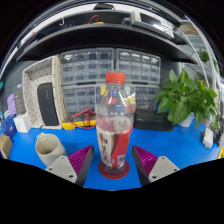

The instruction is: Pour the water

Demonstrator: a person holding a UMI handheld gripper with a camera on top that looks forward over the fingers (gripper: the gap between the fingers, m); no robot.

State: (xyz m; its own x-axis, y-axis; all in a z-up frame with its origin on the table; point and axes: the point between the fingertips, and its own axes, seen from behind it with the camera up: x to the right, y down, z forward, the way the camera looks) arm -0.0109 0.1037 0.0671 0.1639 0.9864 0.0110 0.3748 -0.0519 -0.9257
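A clear plastic bottle [114,122] with a red cap and a red-and-white label stands upright on a dark red coaster [112,172] on the blue table [180,150]. My gripper [113,160] is open. Its two magenta pads [81,160] flank the bottle's lower part, with a gap on each side. The bottle stands between the fingers and rests on its own base. A cream cup [48,148] sits on the table to the left of the left finger.
A green potted plant [188,97] stands to the right. A beige box-like appliance [42,92] stands at the left. Grey drawer cabinets [110,70] and shelves line the back. Small yellow and red items [80,124] lie behind the bottle.
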